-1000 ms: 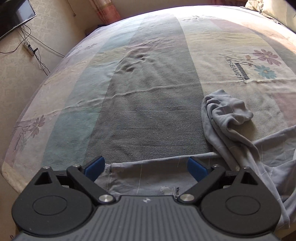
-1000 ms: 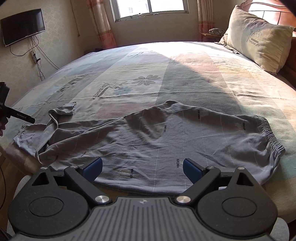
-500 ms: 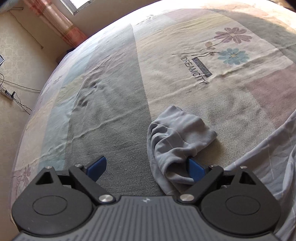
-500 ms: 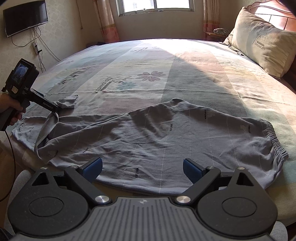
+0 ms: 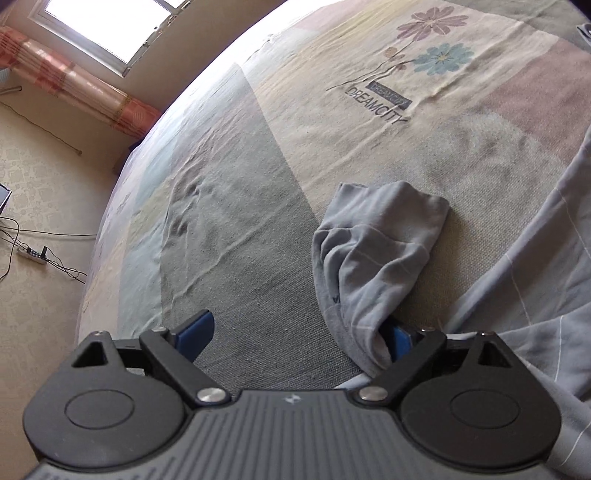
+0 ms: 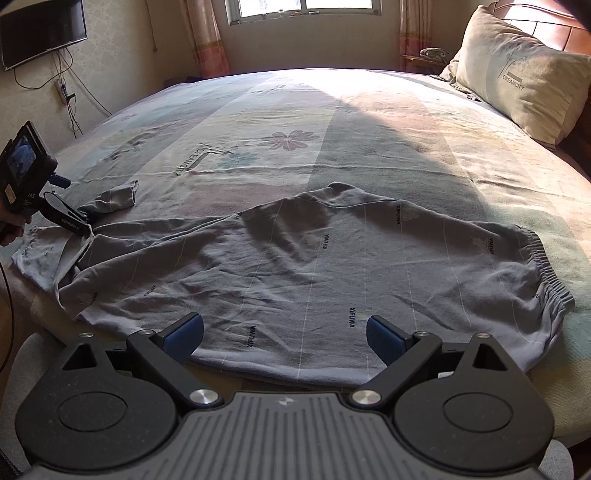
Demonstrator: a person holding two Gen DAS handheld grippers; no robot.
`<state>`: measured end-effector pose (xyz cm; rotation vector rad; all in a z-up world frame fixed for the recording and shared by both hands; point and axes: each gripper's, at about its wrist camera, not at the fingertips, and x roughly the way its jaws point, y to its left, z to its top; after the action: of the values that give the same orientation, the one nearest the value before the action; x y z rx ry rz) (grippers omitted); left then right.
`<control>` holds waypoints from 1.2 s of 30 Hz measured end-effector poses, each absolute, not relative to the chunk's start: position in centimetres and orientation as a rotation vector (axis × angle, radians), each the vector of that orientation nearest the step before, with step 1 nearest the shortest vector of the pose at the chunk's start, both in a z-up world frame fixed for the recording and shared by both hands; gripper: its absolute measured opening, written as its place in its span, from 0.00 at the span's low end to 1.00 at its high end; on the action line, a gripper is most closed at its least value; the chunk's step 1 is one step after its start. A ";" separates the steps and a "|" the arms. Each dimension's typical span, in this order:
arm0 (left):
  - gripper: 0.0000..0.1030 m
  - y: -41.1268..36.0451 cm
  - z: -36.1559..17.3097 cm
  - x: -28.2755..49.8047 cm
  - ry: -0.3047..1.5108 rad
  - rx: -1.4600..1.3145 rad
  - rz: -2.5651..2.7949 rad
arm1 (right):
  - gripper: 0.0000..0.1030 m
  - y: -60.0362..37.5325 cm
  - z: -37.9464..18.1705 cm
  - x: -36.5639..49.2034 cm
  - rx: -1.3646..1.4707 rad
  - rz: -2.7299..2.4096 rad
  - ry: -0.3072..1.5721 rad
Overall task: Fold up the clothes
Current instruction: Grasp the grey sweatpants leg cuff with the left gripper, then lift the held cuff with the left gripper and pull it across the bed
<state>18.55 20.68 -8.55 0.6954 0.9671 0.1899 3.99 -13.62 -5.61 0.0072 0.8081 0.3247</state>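
Grey trousers (image 6: 314, 266) lie spread across the bed, with the elastic waistband (image 6: 546, 273) at the right. One leg end is bunched up (image 5: 376, 243) and twisted back on itself at the left. My left gripper (image 5: 295, 332) is open low over the sheet, and the bunched leg end rests against the inside of its right finger (image 5: 399, 338). In the right wrist view the left gripper (image 6: 62, 218) sits at that leg end, held by a hand (image 6: 11, 227). My right gripper (image 6: 284, 334) is open, hovering at the trousers' near edge with nothing between its fingers.
The patterned bedsheet (image 6: 295, 110) covers a wide bed. A pillow (image 6: 517, 74) leans at the back right. On the left wall hang a TV (image 6: 40, 29) and cables, and a power strip (image 5: 33, 254) lies on the floor. A window (image 6: 303, 7) is behind the bed.
My left gripper has swung right and forward to the bunched leg end, which now sits between its fingers. The right gripper has barely moved and stays open.
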 end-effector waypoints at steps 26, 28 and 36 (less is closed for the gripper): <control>0.01 12.7 -14.5 19.3 0.885 1.076 0.204 | 0.94 -13.3 -6.0 3.2 0.028 0.380 0.809; 0.02 13.4 -12.7 20.0 0.901 0.981 0.199 | 0.94 -13.5 -5.8 3.1 0.032 0.377 0.803; 0.02 18.9 -4.7 17.8 0.881 0.637 0.179 | 0.94 -13.1 -5.2 2.8 0.024 0.382 0.783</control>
<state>17.82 18.91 -4.69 0.6369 0.8807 0.1788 2.81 -13.13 -5.24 0.0244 0.7833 0.3816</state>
